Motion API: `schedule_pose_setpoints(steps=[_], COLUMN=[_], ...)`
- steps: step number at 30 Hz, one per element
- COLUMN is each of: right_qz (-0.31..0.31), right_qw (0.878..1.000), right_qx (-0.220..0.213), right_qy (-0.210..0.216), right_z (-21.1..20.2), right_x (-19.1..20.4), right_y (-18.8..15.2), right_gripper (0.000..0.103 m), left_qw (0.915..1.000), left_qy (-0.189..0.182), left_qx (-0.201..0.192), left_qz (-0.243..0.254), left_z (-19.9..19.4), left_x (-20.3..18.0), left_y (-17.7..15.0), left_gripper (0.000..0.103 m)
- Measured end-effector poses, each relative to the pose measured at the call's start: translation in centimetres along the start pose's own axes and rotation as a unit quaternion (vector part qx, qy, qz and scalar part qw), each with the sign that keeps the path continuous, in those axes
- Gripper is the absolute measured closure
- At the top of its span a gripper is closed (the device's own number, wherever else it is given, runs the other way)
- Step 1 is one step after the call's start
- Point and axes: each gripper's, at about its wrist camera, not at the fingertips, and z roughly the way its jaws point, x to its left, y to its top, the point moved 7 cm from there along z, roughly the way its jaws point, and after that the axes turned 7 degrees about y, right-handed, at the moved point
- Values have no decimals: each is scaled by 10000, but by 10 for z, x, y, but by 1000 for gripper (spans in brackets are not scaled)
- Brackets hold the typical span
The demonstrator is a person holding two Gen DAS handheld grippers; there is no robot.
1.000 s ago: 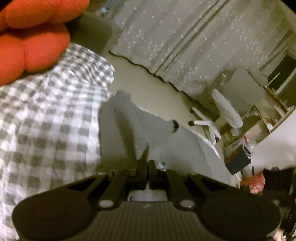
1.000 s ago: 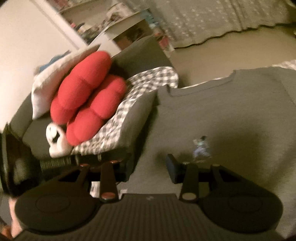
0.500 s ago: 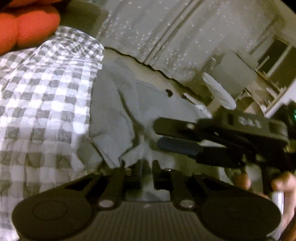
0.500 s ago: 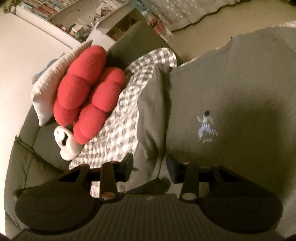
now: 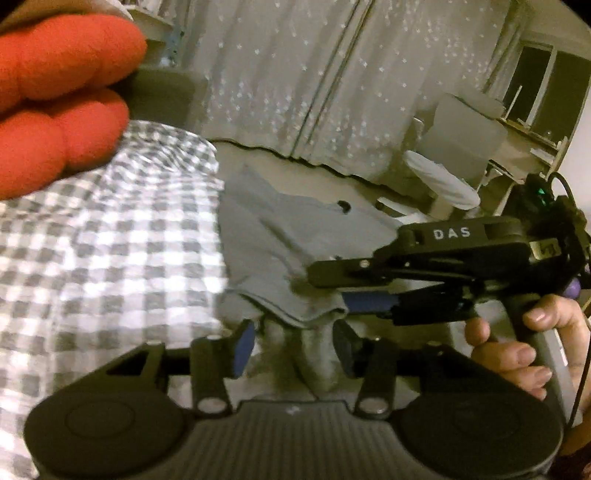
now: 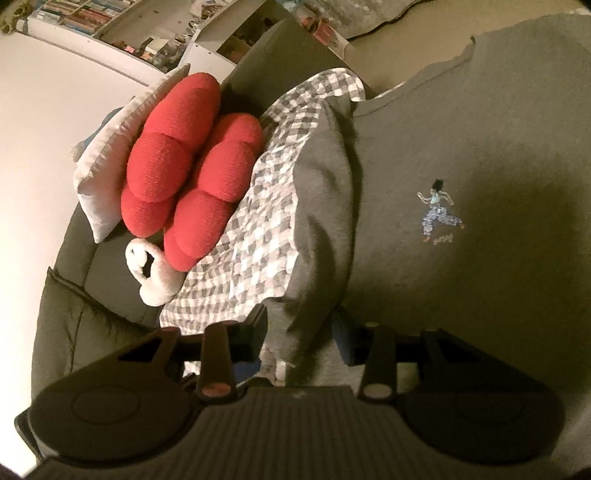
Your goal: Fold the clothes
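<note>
Left gripper [image 5: 293, 347] jaws just opened, sleeve [image 5: 295, 306] released. Right gripper [image 6: 301, 343] parted, astride sweatshirt [image 6: 461, 147] fold. If dragged, fold could be undone.

White capitals reading "DAS" stand on the black top bar of my right gripper [image 5: 327, 288], which reaches in from the right just ahead of my left gripper's own fingers in the left wrist view. It is the only lettering I can read (the spines on the shelf [image 6: 92, 16] far off to the upper left of my right gripper are too small and blurred). The grey sweatshirt [image 6: 461, 166] ahead of that gripper bears a small running figure [image 6: 439, 216], with no words.
</note>
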Motion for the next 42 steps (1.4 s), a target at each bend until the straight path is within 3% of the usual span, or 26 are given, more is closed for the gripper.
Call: schedule_pose_setpoints(steps=[3,5,8,16,21,26,30,35,38,40,42], right_qz=[-69,-118,-232,-138,-77,-132,-206,-281,-361,-473,-617], right_qw=[10000,9998,9995,9996,9993,9989,9986,9981,9979,9976,9971], right_qx=[-2,86,151,-249,-341,-396,-459,-523,-513,-488,-447], right_qy=[-29,-94,-165,93,161,191,162,163,163,106,37], right_z=[1,3,2,-20,-26,-30,-31,-29,-24,-19,-11], right_x=[3,4,5,10,10,15,19,26,36,44,55], right_y=[-1,-3,-6,9,16,20,23,29,32,35,39], right_gripper=[65,84,95,97,97,97,97,97,97,97,97], left_qw=[9998,9994,9987,9891,9765,9671,9709,9827,9897,9936,9969], left_qy=[142,211,327,468,630,769,707,295,174,107,-12], left_qx=[-162,-257,-355,-647,-650,-646,-688,-686,-537,-427,-351], left_qz=[27,34,165,1236,1957,2339,2182,1693,1313,1037,709], left_z=[-7,-10,-11,-7,1,7,8,7,14,18,18], left_x=[7,10,11,-14,-34,-43,-38,-24,-12,-4,2], left_y=[4,7,11,15,14,14,19,26,30,32,35], left_gripper=[54,54,53,41,41,41,49,53,65,87,98])
